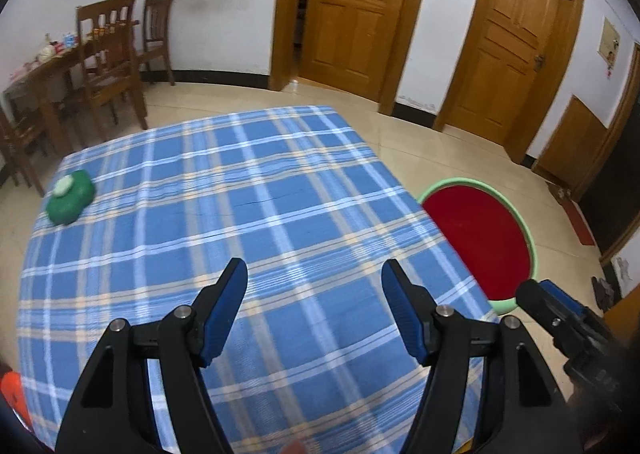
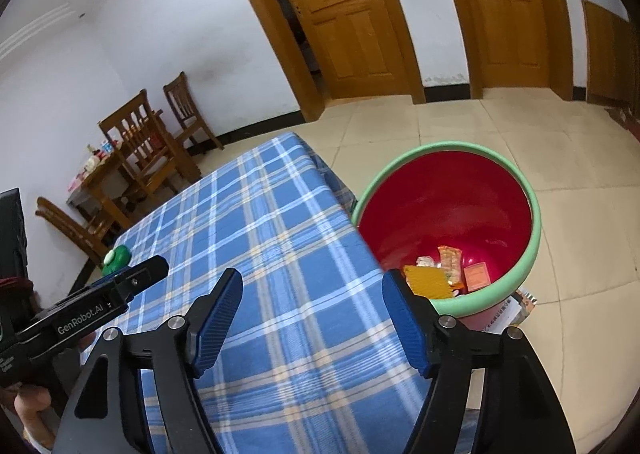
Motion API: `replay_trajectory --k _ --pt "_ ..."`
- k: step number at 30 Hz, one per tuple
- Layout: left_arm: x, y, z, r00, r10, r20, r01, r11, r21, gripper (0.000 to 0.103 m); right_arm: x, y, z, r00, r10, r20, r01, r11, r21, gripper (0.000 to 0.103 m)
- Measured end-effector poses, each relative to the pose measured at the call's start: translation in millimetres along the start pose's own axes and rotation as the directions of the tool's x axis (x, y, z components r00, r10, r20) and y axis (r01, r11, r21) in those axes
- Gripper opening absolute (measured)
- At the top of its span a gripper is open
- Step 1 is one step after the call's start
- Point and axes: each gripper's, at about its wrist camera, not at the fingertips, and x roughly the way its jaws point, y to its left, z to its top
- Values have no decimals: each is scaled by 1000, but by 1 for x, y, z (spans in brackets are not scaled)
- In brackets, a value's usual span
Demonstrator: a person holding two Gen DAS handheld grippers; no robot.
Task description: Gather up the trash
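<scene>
Left gripper (image 1: 314, 274) and right gripper (image 2: 312, 286) hover over the plaid desk (image 1: 240, 194), jaws wide apart, empty; wrappers (image 2: 450, 268) lie in the red bin (image 2: 534, 238) at right.

Wooden chairs (image 1: 114, 54) stand near two doors (image 1: 352, 6).

Both wrist views look down obliquely from the near table (image 1: 280, 182) edge; right view faces the bin (image 2: 532, 254). Shared: tablecloth, bin, doors.

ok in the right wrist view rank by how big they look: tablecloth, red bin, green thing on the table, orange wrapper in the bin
1. tablecloth
2. red bin
3. orange wrapper
4. green thing, though it sits farther off, so unsure
</scene>
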Motion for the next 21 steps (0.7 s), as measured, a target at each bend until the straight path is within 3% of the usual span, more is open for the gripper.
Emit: replay_trajectory --k 11,21 --pt "-21 17 -20 998 52 25 -51 998 -31 70 -12 24 -20 997 -54 60 58 996 -66 75" --pt "-28 22 -29 996 75 48 -73 996 -41 70 -13 28 -30 996 -68 59 72 995 -74 75"
